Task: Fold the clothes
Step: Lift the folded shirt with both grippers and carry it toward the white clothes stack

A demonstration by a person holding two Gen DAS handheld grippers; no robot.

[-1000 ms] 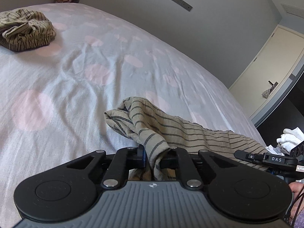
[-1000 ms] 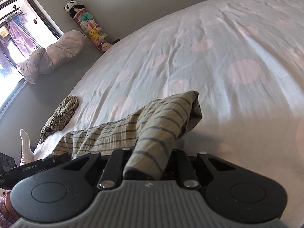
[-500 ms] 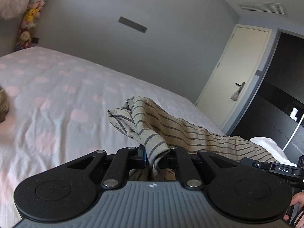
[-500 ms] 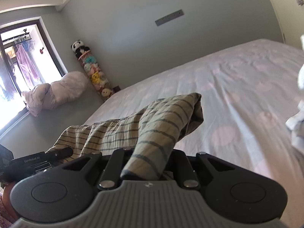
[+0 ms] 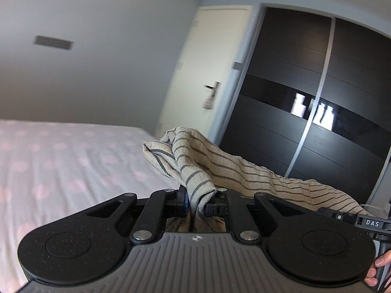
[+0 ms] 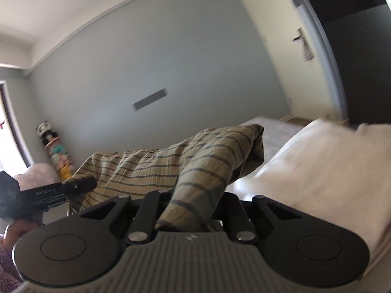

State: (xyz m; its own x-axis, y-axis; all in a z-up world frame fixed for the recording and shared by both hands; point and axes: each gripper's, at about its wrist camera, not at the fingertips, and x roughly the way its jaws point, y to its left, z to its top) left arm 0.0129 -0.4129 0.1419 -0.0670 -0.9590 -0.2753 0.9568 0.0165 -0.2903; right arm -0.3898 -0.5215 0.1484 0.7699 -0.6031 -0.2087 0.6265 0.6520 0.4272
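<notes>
Both grippers have risen since a second ago, so the views now look across the bed (image 5: pixel 61 161) at the wall and dark wardrobe (image 5: pixel 317 102). Left gripper (image 5: pixel 197 204) is clamped on one corner of the striped garment (image 5: pixel 220 168); right gripper (image 6: pixel 189 210) is clamped on another. Its long axis runs sideways between them, stretched in the air, loose corners pointing forward. White folded fabric (image 6: pixel 330 171) lies just right.

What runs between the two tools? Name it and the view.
The striped garment spans the gap: the left tool pinches one end and the right tool the other. Both wrist views show it stretching toward the opposite tool.
</notes>
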